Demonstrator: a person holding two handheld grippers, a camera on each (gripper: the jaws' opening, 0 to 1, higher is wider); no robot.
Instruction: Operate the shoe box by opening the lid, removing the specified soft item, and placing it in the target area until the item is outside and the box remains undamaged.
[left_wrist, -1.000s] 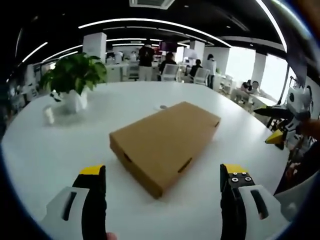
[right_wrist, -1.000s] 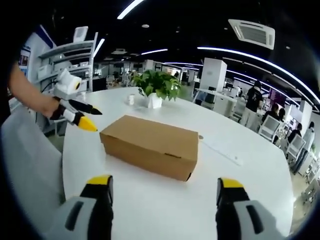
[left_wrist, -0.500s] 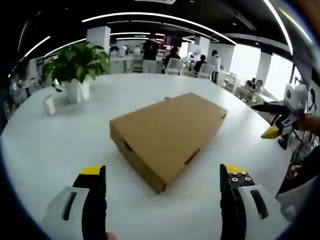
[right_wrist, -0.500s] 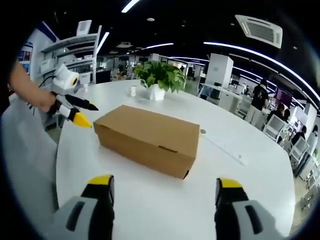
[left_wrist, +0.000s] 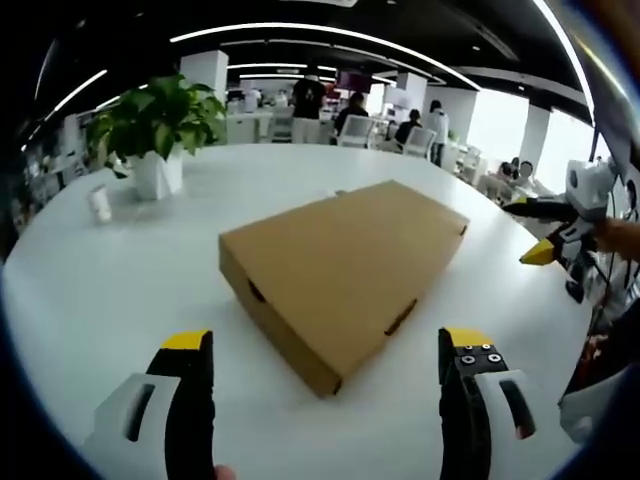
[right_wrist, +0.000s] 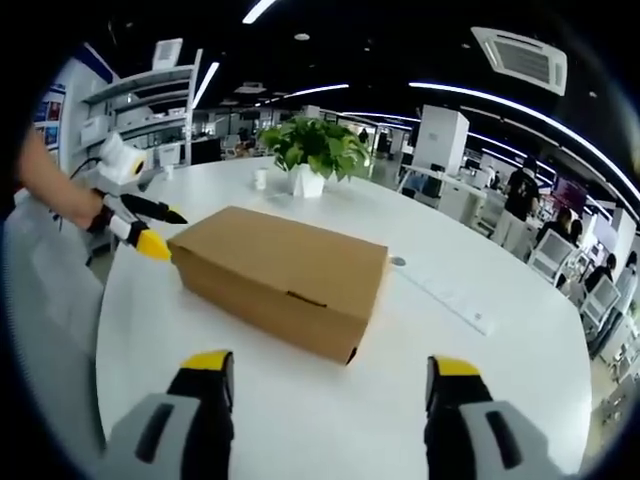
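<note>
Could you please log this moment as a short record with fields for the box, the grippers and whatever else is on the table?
box: brown cardboard box, lid shut, lying flat on the white table
left gripper: open, short of the box, holding nothing
right gripper: open, short of the box, holding nothing
plant: potted, beyond the box
soft item: not visible

We see the closed brown cardboard shoe box (left_wrist: 340, 275) lying on the round white table (left_wrist: 90, 300), between our two grippers. Behind it stands the leafy potted plant (right_wrist: 308, 150), with a small white cup (left_wrist: 99, 204) just beside it.
</note>
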